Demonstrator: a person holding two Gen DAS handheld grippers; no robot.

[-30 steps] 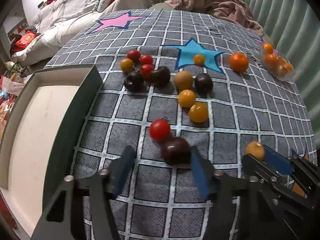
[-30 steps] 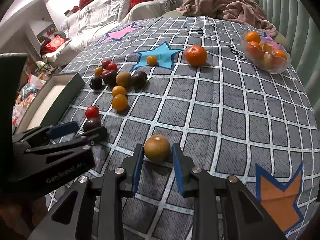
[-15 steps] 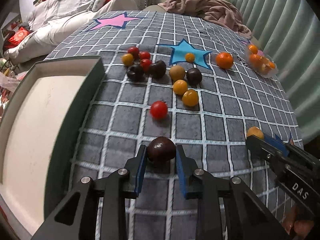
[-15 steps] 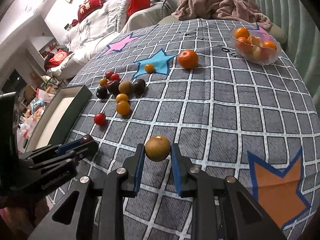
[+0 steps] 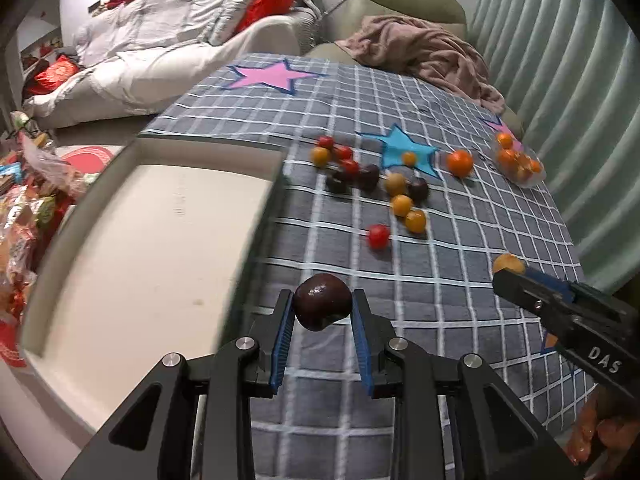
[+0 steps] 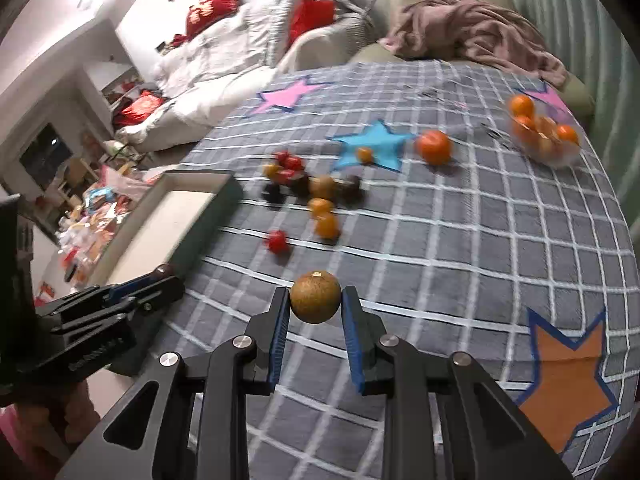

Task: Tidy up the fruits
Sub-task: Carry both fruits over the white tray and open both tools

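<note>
Clear bowl [image 6: 562, 156] holding oranges [image 6: 522, 106], left hand-held gripper [image 5: 322, 312] clamping dark plum [image 5: 321, 301], right hand-held gripper [image 6: 315, 306] clamping brown fruit [image 6: 315, 297]

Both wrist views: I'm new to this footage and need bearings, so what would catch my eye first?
The left gripper pinches a glossy dark round fruit beside the empty white tray with dark green walls. The right gripper clamps a brownish-gold round fruit above the grey checked cloth with coloured stars. Farther back lies a loose cluster of red, yellow and dark fruits.

Black jaws, blue pads [image 5: 279, 340] (silver screws)
</note>
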